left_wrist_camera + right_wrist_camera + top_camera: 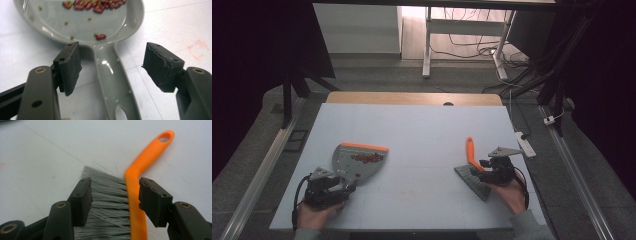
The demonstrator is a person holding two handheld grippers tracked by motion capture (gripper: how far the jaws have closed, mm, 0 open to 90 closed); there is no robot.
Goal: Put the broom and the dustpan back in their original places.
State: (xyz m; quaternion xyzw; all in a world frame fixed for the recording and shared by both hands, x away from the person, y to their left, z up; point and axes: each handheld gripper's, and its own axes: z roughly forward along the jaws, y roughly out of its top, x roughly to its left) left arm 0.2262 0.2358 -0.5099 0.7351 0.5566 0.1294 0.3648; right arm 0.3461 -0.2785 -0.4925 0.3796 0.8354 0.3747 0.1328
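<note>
Desk (422, 130): white top, flat and bare between the two tools; both tools lie on it, well apart.
Dustpan (357, 161): near left of the desk. Grey moulded plastic with an orange strip along its far lip. Judged light, stiff and somewhat slick. Best held at the handle (112, 82), a narrow channel with a hanging hole at its near end; must be kept level or the load will slide.
Brush (474, 175): near right of the desk, lying flat. Orange handle (147, 155) judged rigid; grey bristles (107, 202) soft and yielding, a poor place to grip. Take hold on the orange spine.
Left claw (346, 186): at the dustpan's near end. Jaws stand partly open either side of the handle; pads clear of it, nothing gripped.
Right claw (484, 169): over the brush head. Jaws wide; one pad sits just beside the orange spine, the other on the bristle side. No firm clamp visible.
Beans (95, 5): red, piled toward the pan's far lip, with one red bean and a few small greenish bits lying loose nearer the handle. Judged small, hard and free to roll.
</note>
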